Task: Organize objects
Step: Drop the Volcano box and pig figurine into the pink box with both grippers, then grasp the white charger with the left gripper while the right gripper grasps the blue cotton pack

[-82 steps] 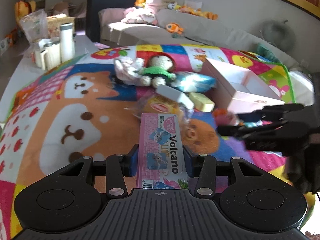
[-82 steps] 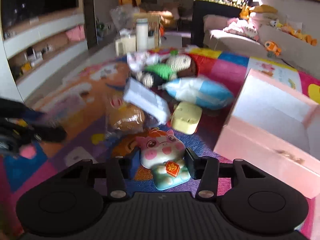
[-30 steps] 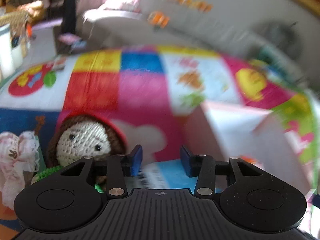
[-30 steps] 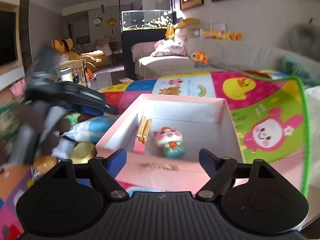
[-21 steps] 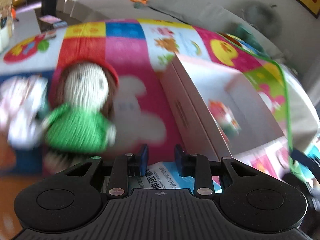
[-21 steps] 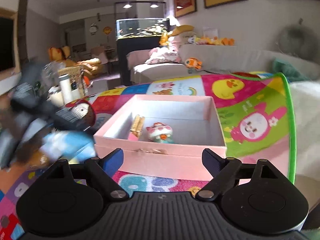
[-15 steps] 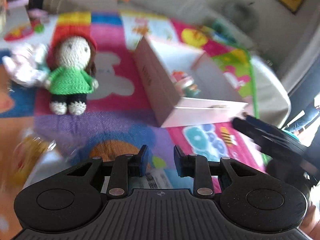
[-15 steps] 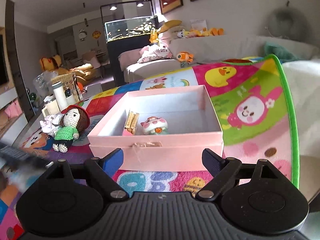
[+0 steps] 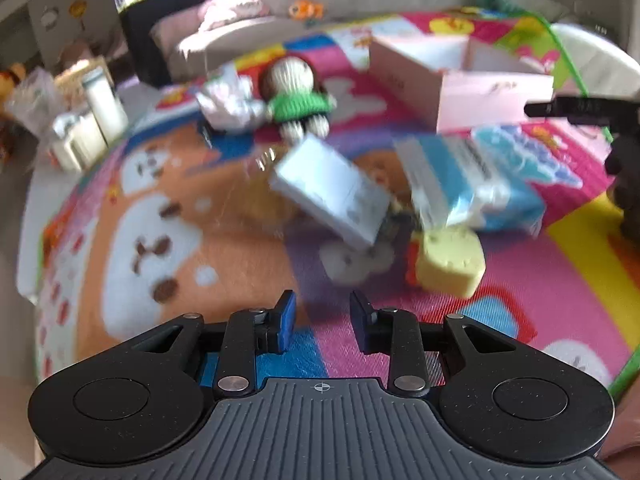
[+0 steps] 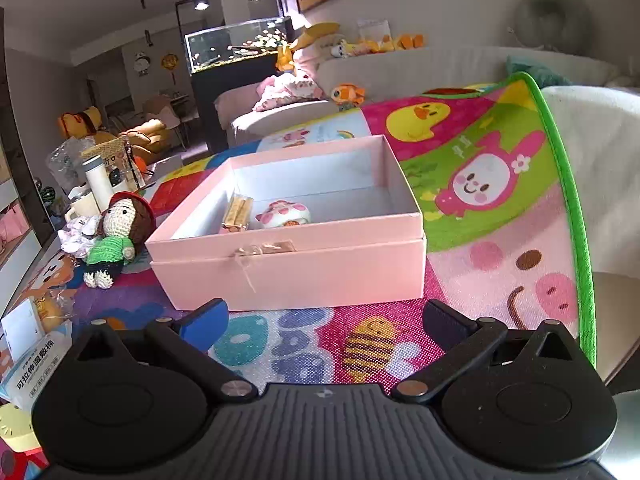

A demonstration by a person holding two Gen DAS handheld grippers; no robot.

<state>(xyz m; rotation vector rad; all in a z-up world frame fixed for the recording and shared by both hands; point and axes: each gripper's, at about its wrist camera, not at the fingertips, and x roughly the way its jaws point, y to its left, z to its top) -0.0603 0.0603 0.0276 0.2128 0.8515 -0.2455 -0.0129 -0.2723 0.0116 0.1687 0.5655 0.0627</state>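
The open pink box (image 10: 288, 268) holds a pig figure (image 10: 284, 216) and a slim pink packet (image 10: 238, 212). My right gripper (image 10: 324, 316) hovers just before its front wall, jaws opening wide with nothing between them. My left gripper (image 9: 323, 316) hangs over the mat, its fingers a narrow gap apart and bare. Ahead of it lie a white carton (image 9: 328, 196), a blue-and-white pack (image 9: 472, 184) and a yellow case (image 9: 448, 262). A crochet doll (image 9: 298, 96) lies farther back, left of the pink box (image 9: 492, 96). A right gripper finger (image 9: 576, 110) shows at the right edge.
A frilly white cloth (image 9: 228, 104) lies beside the doll. A bagged bun (image 10: 50, 312) sits at the left. A white bottle and cups (image 9: 100, 100) stand at the mat's far left. The mat's green edge (image 10: 568, 184) runs right of the box; a sofa (image 10: 304, 112) lies behind.
The left gripper has swung from beside the box back over the pile. The blue pack seen under its fingers now lies on the mat ahead. The right jaws have spread wider.
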